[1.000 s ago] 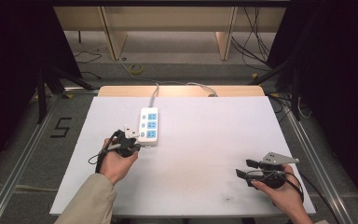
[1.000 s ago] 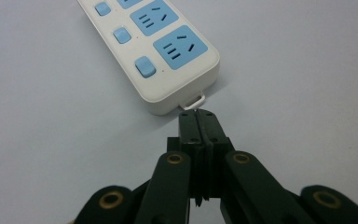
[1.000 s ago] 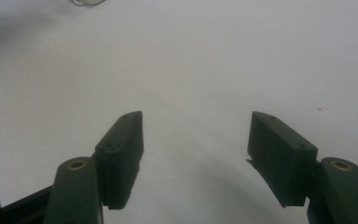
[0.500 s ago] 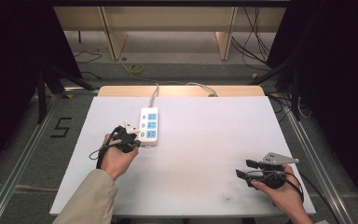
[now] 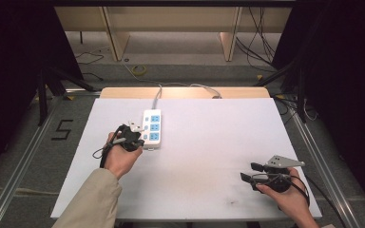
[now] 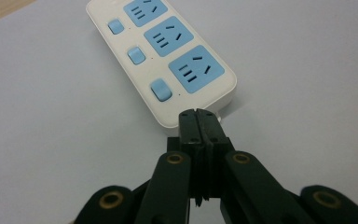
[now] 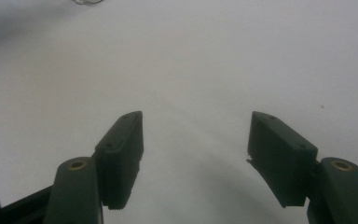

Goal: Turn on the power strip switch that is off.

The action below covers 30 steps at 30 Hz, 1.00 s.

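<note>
A white power strip (image 5: 152, 129) with three blue sockets and blue switches lies on the white table, its grey cord running off the far edge. My left gripper (image 5: 138, 139) sits at the strip's near left corner; in the left gripper view its jaws are pressed together with nothing between them, tips (image 6: 198, 116) just short of the strip's near end (image 6: 186, 70). My right gripper (image 5: 248, 172) rests near the table's front right, jaws spread wide over bare table (image 7: 196, 126), holding nothing.
The white table sheet (image 5: 209, 142) lies on a wooden top whose far edge (image 5: 185, 92) shows. Metal frame rails run along both sides. Cables and wooden furniture legs stand on the floor beyond. A "5" mark (image 5: 62, 129) is on the floor at left.
The left hand has shifted slightly toward the power strip's near end. The right gripper has stayed put.
</note>
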Each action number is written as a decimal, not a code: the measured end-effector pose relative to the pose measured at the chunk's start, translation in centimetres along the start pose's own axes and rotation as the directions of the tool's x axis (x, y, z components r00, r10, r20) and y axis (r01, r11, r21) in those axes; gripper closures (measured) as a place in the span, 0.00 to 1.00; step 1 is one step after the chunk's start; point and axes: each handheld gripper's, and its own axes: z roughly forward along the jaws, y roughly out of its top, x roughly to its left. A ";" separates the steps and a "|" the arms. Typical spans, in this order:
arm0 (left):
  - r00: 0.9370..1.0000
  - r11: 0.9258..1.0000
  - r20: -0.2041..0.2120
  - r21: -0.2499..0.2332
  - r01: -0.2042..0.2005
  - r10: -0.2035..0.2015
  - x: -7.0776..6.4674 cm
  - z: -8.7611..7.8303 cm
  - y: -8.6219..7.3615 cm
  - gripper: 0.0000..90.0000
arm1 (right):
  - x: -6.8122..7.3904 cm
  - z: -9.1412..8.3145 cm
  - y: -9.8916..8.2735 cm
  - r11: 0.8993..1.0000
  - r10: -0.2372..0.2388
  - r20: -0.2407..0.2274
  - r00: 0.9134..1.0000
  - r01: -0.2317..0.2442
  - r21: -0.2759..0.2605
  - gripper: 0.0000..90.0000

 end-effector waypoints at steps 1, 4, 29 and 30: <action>1.000 1.000 0.000 -0.001 0.003 -0.003 0.0 0.0 0.1 1.00 | 0.0 0.0 0.0 1.000 0.000 0.000 1.000 0.000 0.000 0.41; 1.000 1.000 -0.003 0.000 0.001 -0.001 0.1 0.1 0.2 1.00 | 0.0 0.0 0.0 1.000 0.000 0.000 1.000 0.000 0.002 0.41; 1.000 1.000 -0.018 0.008 0.005 -0.005 0.9 0.5 2.1 1.00 | 0.0 0.0 0.0 1.000 -0.001 0.000 1.000 0.001 0.006 0.41; 1.000 1.000 -0.018 0.011 0.005 -0.004 0.9 0.5 2.2 1.00 | 0.0 0.0 0.0 1.000 -0.001 0.000 1.000 0.001 0.006 0.41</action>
